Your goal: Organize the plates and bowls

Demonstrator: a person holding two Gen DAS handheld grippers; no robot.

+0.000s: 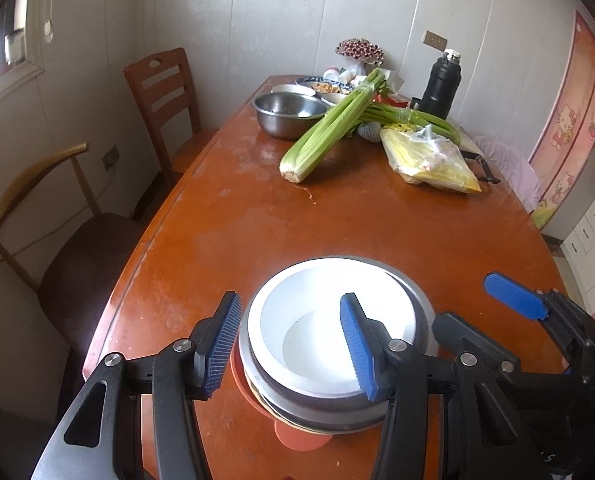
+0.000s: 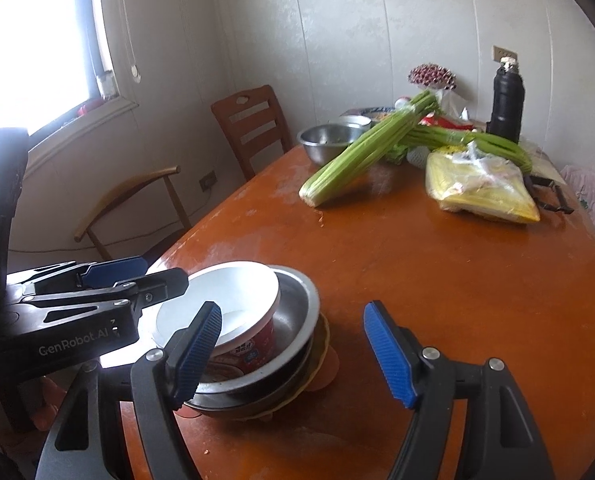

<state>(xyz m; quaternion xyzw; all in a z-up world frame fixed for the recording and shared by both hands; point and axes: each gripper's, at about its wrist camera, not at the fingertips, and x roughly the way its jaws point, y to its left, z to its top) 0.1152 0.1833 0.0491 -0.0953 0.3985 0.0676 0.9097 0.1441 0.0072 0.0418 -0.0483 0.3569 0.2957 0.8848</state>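
Here, my left gripper (image 1: 293, 346) straddles the light paper bowl's (image 1: 329, 320) thin rim unpressed; my right gripper (image 2: 297, 354), opening, holds nothing.

— What sort of place is this?

— A home, the dining corner. An oval wooden tabletop (image 1: 225, 216) has two unmatched chairs beside it: a slatted wooden chair (image 1: 165, 92) and a curved-back chair (image 1: 37, 216).

— What else shows it?

— Groceries on the far end: celery (image 1: 329, 128), a yellow packet in plastic (image 1: 429, 156), a steel mixing bowl (image 1: 287, 114), a black thermos (image 1: 441, 86). There are also panelled walls, a window (image 2: 33, 40) and a cartoon-cat door sticker (image 1: 569, 120).
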